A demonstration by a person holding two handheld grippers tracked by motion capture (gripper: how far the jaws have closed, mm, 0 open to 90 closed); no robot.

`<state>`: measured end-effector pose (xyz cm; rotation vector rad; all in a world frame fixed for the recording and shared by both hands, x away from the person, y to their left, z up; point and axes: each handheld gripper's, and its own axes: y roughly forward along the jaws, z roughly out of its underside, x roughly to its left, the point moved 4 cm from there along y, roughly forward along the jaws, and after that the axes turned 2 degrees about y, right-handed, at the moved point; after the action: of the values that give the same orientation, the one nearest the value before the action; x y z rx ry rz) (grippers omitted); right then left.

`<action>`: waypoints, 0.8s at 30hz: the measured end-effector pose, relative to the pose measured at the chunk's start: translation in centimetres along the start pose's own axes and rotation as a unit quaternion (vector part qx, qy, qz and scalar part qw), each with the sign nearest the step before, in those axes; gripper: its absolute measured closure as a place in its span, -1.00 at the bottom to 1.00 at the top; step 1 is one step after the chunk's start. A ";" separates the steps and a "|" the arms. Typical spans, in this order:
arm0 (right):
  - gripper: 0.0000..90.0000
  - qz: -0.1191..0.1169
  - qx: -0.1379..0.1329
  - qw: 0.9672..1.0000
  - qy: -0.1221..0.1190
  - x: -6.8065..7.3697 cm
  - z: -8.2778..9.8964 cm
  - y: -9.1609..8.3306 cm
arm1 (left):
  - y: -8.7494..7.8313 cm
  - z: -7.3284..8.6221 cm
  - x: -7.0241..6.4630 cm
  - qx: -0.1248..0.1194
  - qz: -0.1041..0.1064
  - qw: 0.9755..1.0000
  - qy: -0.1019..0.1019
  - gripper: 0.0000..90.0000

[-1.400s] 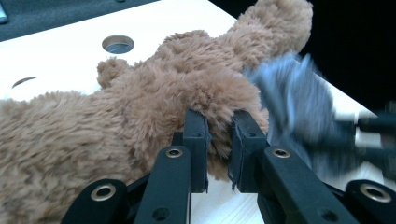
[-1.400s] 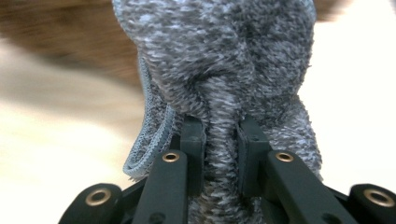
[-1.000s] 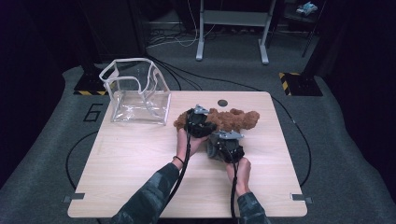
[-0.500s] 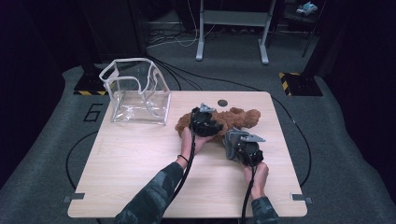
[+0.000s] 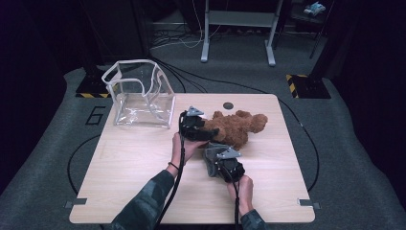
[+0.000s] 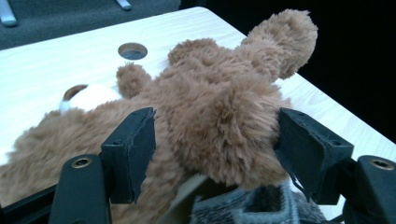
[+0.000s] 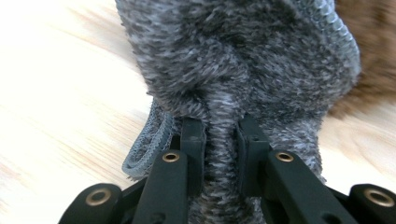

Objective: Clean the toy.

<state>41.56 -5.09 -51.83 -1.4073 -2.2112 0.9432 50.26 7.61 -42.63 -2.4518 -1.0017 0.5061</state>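
Item: brown teddy bear (image 5: 237, 128), lying flat at mid-table beside your left gripper (image 5: 207, 133). Plush, light, squashy; it will sag, so take it by a limb or the thick of the body. That gripper's jaws have just been opening and stand spread around a furry limb, one pad brushing the pile, without pressing.

Item: grey knit garment (image 7: 243, 60), soft and stretchy, pinched in a fold by your right gripper (image 7: 219, 135), just beside the bear.

Room: bare table (image 5: 134, 182) nearest you; clear plastic bag (image 5: 139, 93) at the far left corner.
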 end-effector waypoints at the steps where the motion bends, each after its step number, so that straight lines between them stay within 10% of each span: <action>1: 0.70 0.002 -0.001 1.000 -0.006 0.1 -0.1 0.2 | -0.2 0.2 0.2 0.000 -0.002 1.000 -0.001 -0.37; 13: 0.70 0.007 0.000 1.000 0.016 -0.8 -0.8 0.9 | -3.0 4.5 2.9 0.007 -0.046 0.999 0.017 -0.48; 24: 0.69 -0.030 -0.040 0.998 -0.034 2.2 -4.6 0.4 | -3.8 11.9 7.5 0.045 -0.101 0.994 -0.015 -0.59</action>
<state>43.60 -1.47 -48.92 -1.3540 -2.3510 0.9040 47.43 18.53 -51.80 -2.2398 -1.1981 0.5084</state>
